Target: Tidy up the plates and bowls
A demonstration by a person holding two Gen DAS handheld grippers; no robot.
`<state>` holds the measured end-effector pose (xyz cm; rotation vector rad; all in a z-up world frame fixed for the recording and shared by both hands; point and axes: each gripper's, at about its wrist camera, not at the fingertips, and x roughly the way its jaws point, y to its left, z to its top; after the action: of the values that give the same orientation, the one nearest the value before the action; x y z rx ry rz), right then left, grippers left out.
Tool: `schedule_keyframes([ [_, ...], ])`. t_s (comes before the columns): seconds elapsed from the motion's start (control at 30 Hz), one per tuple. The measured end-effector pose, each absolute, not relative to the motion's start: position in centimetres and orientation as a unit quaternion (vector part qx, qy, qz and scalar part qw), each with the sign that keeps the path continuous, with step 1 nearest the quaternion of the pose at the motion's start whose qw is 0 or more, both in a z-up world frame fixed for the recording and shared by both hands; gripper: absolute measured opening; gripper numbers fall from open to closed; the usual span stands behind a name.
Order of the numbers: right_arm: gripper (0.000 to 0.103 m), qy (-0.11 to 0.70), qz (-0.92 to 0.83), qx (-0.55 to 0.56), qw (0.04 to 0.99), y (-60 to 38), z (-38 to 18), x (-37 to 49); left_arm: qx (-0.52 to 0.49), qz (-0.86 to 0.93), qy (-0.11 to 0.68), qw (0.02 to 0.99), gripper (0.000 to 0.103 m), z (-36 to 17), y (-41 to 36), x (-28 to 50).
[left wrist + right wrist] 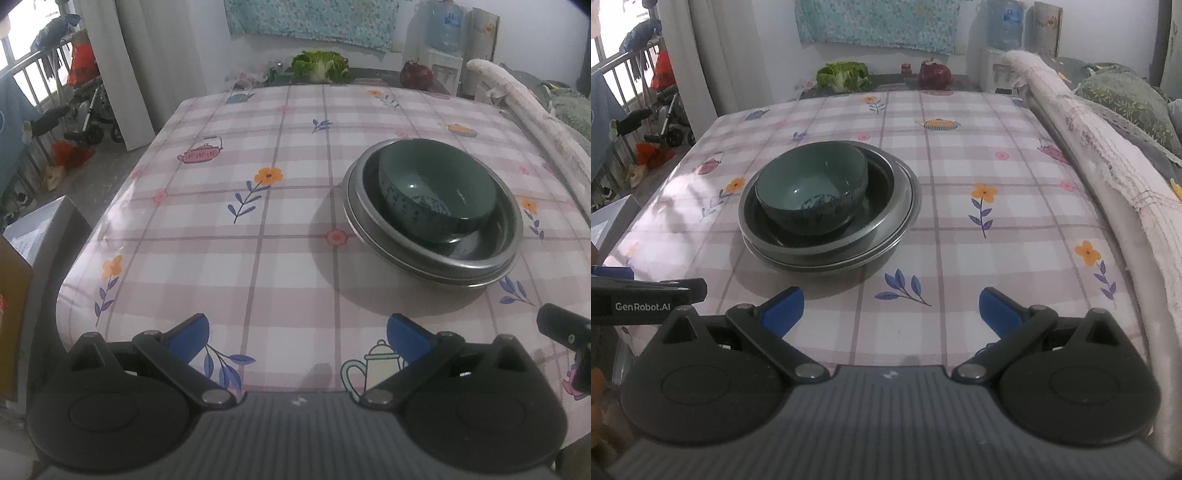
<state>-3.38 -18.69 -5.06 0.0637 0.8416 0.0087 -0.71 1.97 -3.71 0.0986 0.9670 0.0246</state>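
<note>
**Bowl and plates stacked at mid-table, both grippers empty**

A green bowl (812, 188) sits inside a stack of metal plates (908, 206) on a table covered with a pink checked cloth (960, 258) printed with flowers and teapots. At least 2 plate rims show, 1 nested on the other, with a dark dish between bowl and rim. The bowl stands upright, off-centre toward the stack's left side as the right wrist camera sees it.

The left gripper (297, 338) hangs over the near edge of the table, its 2 blue-tipped fingers spread wide with nothing between them; the stack (432, 236) lies ahead and to its right, well apart from the tips. The right gripper (891, 308) is likewise spread and empty, with the stack ahead and slightly left, apart from its fingers. The 2 tools sit side by side, each showing at the edge of the other's view.

Beyond the far edge of the table rest a leafy green vegetable (844, 75) and a dark red teapot (936, 74). A padded rail (1108, 166) runs along the right side.
</note>
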Motion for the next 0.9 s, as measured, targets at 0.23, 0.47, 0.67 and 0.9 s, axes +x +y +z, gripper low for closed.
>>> schedule_keyframes([
  [0.23, 0.102, 0.417, 0.004, 0.032, 0.908, -18.57, -5.70, -3.03, 0.054, 0.009, 0.468, 0.882, 0.103, -4.02, 1.79, -0.49],
  [0.47, 0.102, 0.421, 0.004, 0.031, 0.907, -18.55, -5.97, -2.92, 0.055, 0.008, 0.471, 0.880, 0.103, -4.19, 1.74, -0.52],
  [0.67, 0.102, 0.422, 0.005, 0.030, 0.906, -18.53, -6.03, -2.86, 0.054, 0.008, 0.472, 0.880, 0.103, -4.19, 1.76, -0.52],
  [0.9, 0.102, 0.422, 0.004, 0.031, 0.906, -18.52, -6.02, -2.90, 0.052, 0.007, 0.473, 0.880, 0.103, -4.27, 1.80, -0.59],
])
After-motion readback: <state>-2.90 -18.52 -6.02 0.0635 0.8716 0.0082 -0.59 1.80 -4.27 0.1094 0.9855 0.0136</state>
